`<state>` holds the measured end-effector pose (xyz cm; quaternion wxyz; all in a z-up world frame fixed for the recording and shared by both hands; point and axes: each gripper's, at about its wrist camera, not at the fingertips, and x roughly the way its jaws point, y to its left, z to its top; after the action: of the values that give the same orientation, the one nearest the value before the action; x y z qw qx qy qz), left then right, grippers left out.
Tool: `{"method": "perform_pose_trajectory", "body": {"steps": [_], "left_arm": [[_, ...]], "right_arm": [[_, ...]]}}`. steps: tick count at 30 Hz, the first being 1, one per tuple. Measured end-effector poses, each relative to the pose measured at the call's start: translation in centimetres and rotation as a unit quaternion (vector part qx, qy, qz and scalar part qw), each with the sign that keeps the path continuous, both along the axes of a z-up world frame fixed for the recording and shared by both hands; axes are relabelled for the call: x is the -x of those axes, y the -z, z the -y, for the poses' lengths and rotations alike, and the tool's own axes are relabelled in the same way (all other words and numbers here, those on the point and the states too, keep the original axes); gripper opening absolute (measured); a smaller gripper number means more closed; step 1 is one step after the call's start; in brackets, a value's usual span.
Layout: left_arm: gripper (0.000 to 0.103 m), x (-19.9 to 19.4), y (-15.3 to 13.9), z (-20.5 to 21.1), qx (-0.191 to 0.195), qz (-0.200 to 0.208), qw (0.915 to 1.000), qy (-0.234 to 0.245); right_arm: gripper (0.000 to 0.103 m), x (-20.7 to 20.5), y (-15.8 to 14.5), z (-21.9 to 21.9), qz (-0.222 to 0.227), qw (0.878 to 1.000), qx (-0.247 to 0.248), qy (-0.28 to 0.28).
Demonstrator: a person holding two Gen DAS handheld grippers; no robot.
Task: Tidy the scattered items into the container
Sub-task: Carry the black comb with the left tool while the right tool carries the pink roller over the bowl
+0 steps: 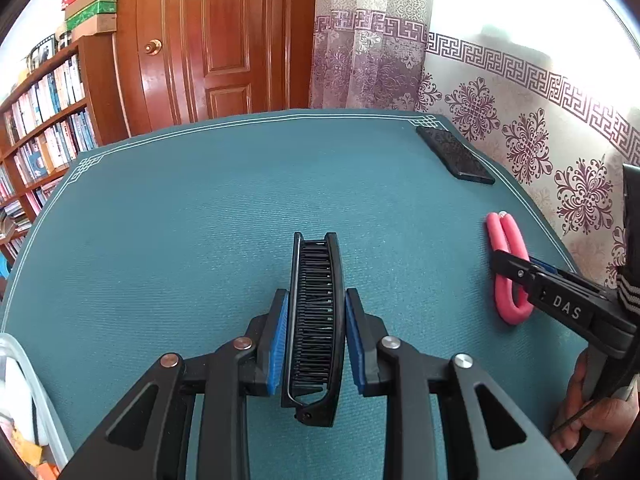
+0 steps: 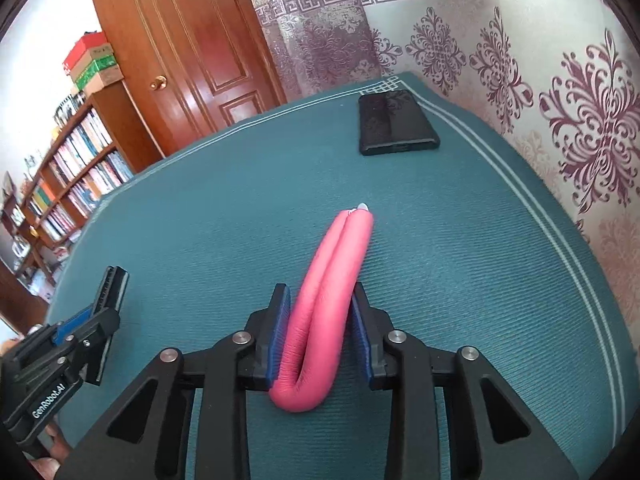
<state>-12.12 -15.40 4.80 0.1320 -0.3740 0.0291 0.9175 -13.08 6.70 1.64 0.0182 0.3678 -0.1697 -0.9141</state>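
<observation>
While straddling the black folding comb (image 1: 314,264), left gripper (image 1: 316,296) sits lined up with its long axis: comb running straight away between the blue pads (image 1: 280,340), hinge end nearest the camera, bristles up. Pads just beside both flanks, perhaps touching; cannot tell whether truly clamped or only closing in. Comb flat on the teal mat (image 1: 180,220), roughly mid-table.

Same geometry on the other side. Right gripper (image 2: 320,292) astride the pink foam curler (image 2: 340,256), bent double into a narrow U, bend toward the camera, both free ends pointing away. Pads against or nearly against its sides; firm grip or not, cannot tell. Soft, squashy-looking, likely to give under pressure.

Clear plastic container (image 1: 18,356) at the near left corner, just beside the left gripper and well apart from the right one. Judged shorter trip for the comb, then; curler must cross the table. Black slab-shaped device (image 2: 394,124) far right, near the mat's corner, untouched.
</observation>
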Motion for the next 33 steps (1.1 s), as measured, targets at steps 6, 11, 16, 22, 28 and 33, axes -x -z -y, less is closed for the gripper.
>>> {"method": "perform_pose_trajectory", "body": {"steps": [6,11,16,22,28,33], "left_arm": [[0.03,-1.8,-1.0,1.5,-0.011,-0.011,0.9998,-0.007],[0.03,-3.3,-1.7,2.3,-0.019,-0.021,0.9996,-0.009],[0.03,-4.5,-2.4,3.6,-0.021,-0.033,0.9991,-0.018],[0.03,-5.9,-2.8,5.7,-0.01,-0.049,0.998,-0.037],[0.03,-7.3,-3.4,7.7,-0.005,-0.066,0.9964,-0.053],[0.03,-8.0,-3.6,9.3,-0.008,-0.072,0.9954,-0.063]], "right_arm": [[0.031,-2.0,-1.0,2.3,-0.03,0.999,0.014,-0.027],[0.031,-3.5,-1.3,4.5,-0.041,0.998,0.016,-0.047],[0.031,-4.4,-0.9,5.9,-0.034,0.998,0.021,-0.055],[0.031,-5.5,-0.8,7.5,-0.033,0.997,0.022,-0.064],[0.031,-6.6,-1.0,9.6,-0.036,0.996,0.018,-0.081],[0.031,-7.3,-1.2,11.5,-0.038,0.995,0.014,-0.094]]}}
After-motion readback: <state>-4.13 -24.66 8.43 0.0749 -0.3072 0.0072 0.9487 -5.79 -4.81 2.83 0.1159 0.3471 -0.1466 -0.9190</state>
